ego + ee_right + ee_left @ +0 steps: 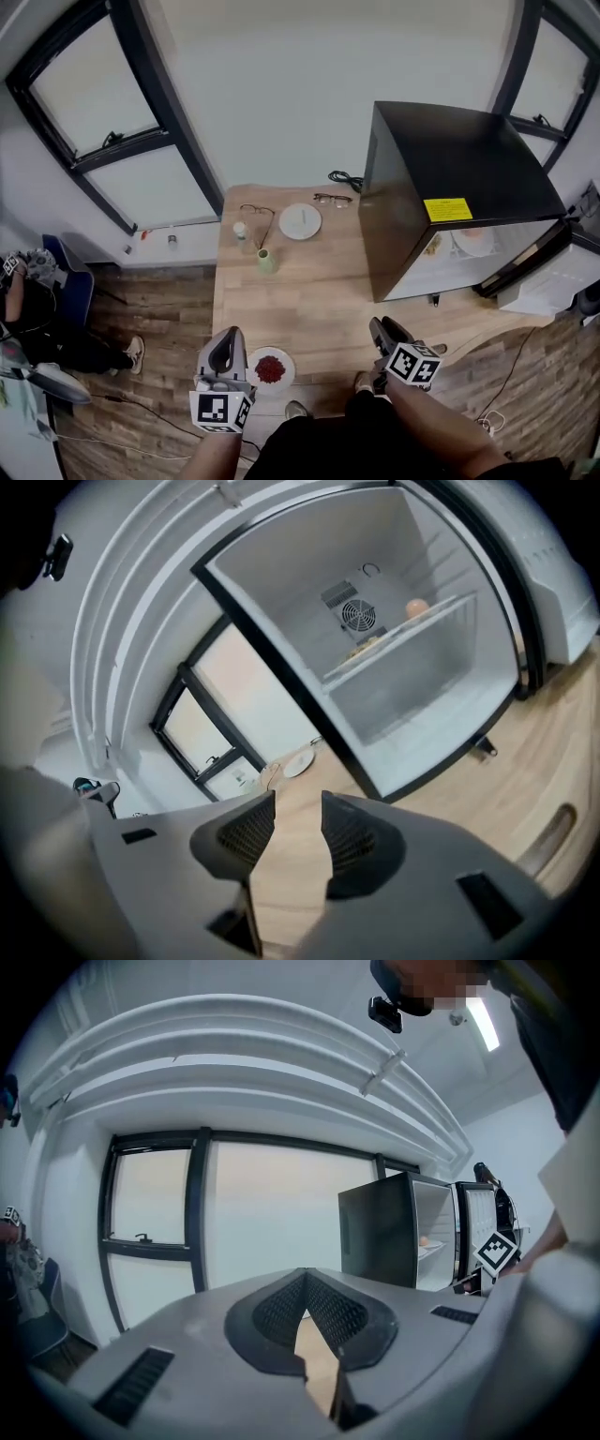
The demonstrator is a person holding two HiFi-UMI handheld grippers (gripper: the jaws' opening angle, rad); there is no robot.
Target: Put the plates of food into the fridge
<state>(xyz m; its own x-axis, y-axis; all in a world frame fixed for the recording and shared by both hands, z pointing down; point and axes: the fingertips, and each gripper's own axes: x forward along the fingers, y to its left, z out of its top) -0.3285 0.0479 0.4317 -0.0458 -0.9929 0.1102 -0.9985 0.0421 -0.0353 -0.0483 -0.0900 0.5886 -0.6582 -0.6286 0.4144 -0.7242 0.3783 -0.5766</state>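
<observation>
The left gripper has its jaws pressed together on nothing, while the right gripper is spread and empty. A plate of red food sits at the table's near edge between them. The open fridge stands far right.

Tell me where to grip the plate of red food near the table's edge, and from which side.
Probably the plate by its bare rim, on the side facing the left gripper, coming in low and nearly level. It lies flat and shallow with the red food heaped in the middle, so only the rim gives a thin edge. That gripper's jaws are together; open them first.
</observation>
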